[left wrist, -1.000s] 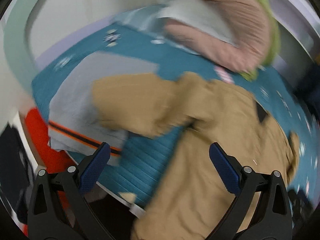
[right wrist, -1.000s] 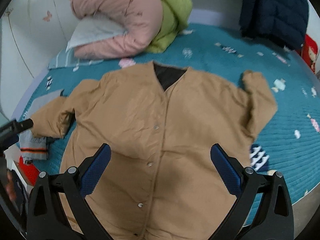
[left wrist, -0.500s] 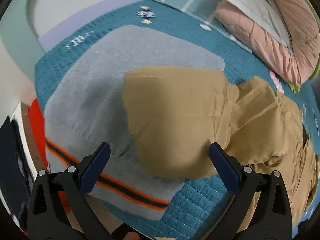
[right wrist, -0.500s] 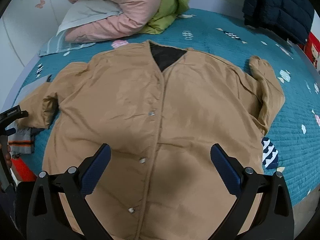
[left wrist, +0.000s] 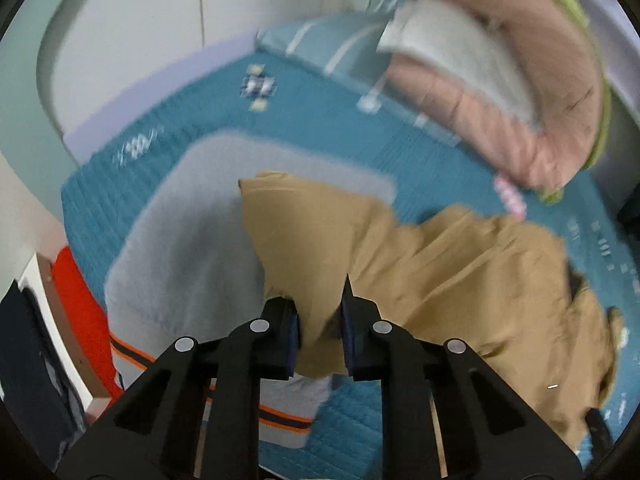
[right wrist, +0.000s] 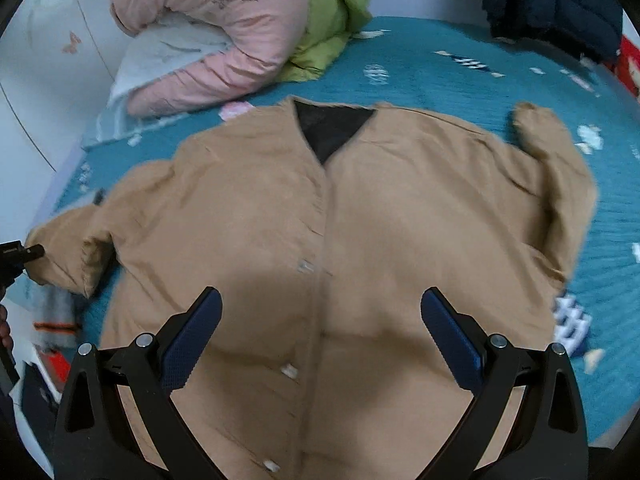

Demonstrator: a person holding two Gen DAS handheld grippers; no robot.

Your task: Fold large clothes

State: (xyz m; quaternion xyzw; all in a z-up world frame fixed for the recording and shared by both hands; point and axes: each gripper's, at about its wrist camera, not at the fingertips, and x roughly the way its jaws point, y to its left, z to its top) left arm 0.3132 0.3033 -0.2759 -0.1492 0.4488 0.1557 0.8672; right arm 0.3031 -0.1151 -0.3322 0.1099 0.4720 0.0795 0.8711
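Left gripper [left wrist: 319,330] pinches the jacket [right wrist: 340,220] sleeve [left wrist: 304,240], probably to fold it inward; right gripper [right wrist: 320,334] hangs wide open.

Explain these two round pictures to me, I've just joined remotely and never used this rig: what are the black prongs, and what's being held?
The black prongs are two-finger grippers, one held in each of a person's hands; each carries a fisheye camera looking along its fingers. The left gripper is closed on the cuff of a tan jacket's sleeve, above a folded grey sweater. The right gripper is open and holds nothing; it hovers over the tan jacket, spread front-up on a teal bedspread. Pink and green bedding is piled at the far end, and a dark navy jacket hangs at the right.
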